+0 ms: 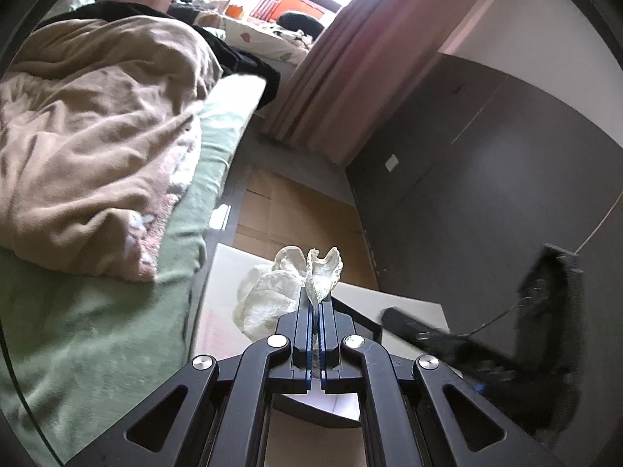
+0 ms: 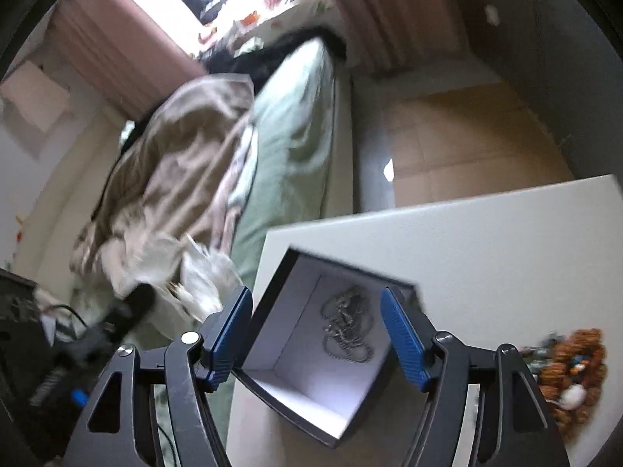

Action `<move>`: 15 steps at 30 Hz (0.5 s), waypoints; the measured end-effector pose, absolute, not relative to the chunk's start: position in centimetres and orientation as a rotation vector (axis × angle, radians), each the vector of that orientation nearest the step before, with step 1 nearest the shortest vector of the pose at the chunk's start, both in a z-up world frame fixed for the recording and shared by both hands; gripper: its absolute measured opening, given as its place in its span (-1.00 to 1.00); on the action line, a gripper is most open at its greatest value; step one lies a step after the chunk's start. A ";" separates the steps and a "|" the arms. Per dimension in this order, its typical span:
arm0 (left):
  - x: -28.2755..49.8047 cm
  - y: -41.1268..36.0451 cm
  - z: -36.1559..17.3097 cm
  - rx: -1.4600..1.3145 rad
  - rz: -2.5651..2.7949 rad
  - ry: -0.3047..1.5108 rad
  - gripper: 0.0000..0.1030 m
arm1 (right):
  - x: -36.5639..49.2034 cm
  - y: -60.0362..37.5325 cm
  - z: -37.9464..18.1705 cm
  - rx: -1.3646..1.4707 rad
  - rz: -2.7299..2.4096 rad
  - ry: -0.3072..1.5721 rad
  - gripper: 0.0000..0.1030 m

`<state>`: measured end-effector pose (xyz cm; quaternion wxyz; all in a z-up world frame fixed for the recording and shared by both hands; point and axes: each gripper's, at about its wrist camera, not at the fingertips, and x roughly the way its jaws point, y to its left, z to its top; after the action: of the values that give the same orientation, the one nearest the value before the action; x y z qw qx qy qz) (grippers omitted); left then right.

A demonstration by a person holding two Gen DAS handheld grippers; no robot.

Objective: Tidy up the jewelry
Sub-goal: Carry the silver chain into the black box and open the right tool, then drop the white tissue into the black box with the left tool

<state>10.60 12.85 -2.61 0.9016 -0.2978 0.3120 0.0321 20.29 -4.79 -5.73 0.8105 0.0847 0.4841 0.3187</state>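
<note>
**One chain boxed, beads and pouch to go**

Low in our right view, the white table [image 2: 486, 233] carries the box [image 2: 311, 350], holding a silver chain [image 2: 346, 327]. Right gripper [image 2: 315, 330] spread wide, empty. Beads [image 2: 572, 369] wait lower right. Left gripper [image 1: 316, 299] pinches a gauzy pouch [image 1: 272, 295] (contents unseen).

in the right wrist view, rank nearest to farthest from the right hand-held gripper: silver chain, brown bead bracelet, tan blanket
From the right hand-held gripper:
1. Silver chain, inside the open box between the fingers.
2. Brown bead bracelet, on the table at right.
3. Tan blanket, on the bed, upper left.
</note>
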 end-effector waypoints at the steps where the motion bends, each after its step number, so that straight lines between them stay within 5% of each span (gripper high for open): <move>1: 10.8 12.5 -2.7 -0.613 0.059 0.652 -0.98 | 20.1 -5.5 -5.3 0.192 0.674 1.028 0.34; 12: 12.8 9.1 -4.1 -0.601 -0.008 0.705 -0.96 | 17.7 -15.0 -3.3 0.299 0.508 0.975 0.34; 15: 13.7 8.8 -4.7 -0.625 -0.027 0.733 -0.64 | 17.7 -17.1 -3.9 0.329 0.468 0.997 0.34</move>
<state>13.72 8.80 -4.65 0.8861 -0.3006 0.3526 -0.0131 17.65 -17.07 -3.90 0.8394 0.1557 0.4714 0.2213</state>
